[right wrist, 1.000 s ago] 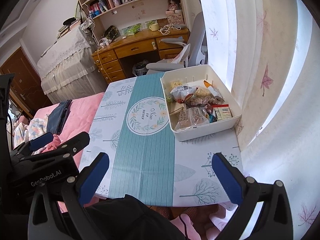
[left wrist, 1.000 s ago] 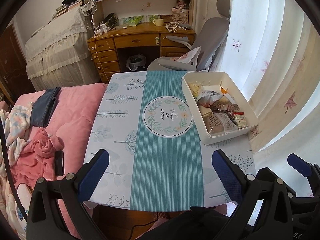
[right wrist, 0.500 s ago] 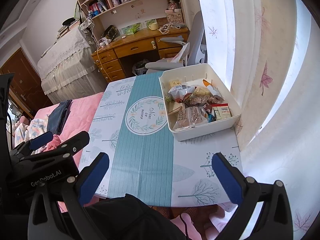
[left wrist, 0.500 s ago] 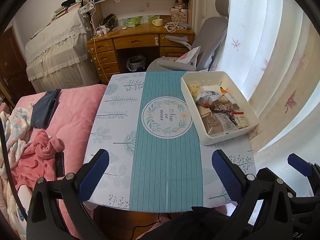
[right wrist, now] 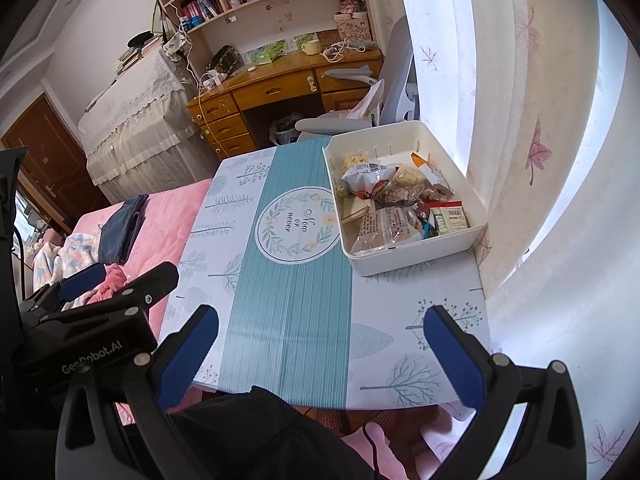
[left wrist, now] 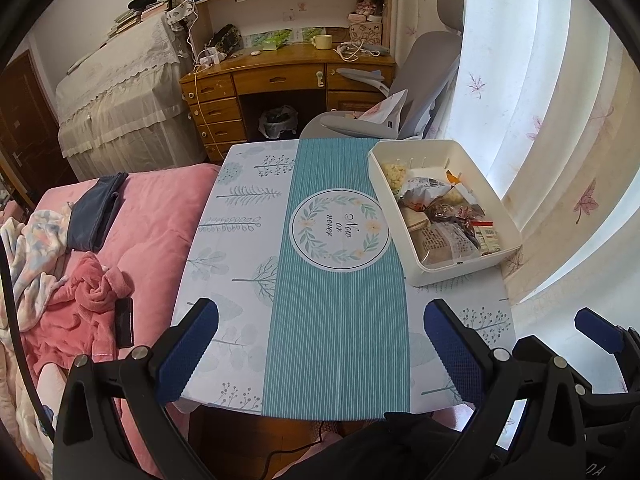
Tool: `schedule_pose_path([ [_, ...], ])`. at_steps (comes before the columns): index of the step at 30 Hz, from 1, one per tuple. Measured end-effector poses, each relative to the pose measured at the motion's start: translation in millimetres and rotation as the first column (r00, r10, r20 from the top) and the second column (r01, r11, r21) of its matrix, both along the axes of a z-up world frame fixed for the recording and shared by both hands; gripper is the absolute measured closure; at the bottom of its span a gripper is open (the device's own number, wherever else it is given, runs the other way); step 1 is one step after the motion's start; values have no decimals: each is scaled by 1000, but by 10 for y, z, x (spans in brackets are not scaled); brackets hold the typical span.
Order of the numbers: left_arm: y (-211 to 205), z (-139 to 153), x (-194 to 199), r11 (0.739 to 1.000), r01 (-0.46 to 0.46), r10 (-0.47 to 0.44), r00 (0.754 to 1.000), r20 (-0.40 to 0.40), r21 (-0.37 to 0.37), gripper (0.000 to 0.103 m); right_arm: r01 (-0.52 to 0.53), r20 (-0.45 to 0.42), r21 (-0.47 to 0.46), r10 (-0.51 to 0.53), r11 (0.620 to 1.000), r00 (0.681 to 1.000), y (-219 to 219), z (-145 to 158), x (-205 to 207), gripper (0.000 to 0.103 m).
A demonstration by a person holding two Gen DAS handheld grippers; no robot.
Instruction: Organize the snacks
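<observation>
Both views have crept nearer the snack bin (left wrist: 468,268) — left gripper (left wrist: 320,348) and right gripper (right wrist: 320,348) wide, empty.

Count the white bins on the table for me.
1: a single white bin at the table's far right corner by the curtain, packed with snack packets. No other shows.

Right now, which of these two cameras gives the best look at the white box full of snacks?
The right wrist view: the white box sits nearer the picture's middle, larger, with the packets inside easier to tell apart. The left wrist view shows the same white box whole too, but pushed toward the right side and smaller.
</observation>
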State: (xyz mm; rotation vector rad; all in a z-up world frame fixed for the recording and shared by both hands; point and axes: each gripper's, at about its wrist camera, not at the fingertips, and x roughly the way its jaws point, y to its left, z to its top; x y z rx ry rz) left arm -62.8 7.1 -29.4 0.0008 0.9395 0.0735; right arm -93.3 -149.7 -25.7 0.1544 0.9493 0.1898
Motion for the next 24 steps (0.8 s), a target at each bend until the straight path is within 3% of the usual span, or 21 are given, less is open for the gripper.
schedule_pose_path([
  [24, 30, -11, -48, 1000, 5, -5, 1000, -7, 2, 1, 4, -13, 11, -4, 1000, 1000, -2, -33, -22, 0],
])
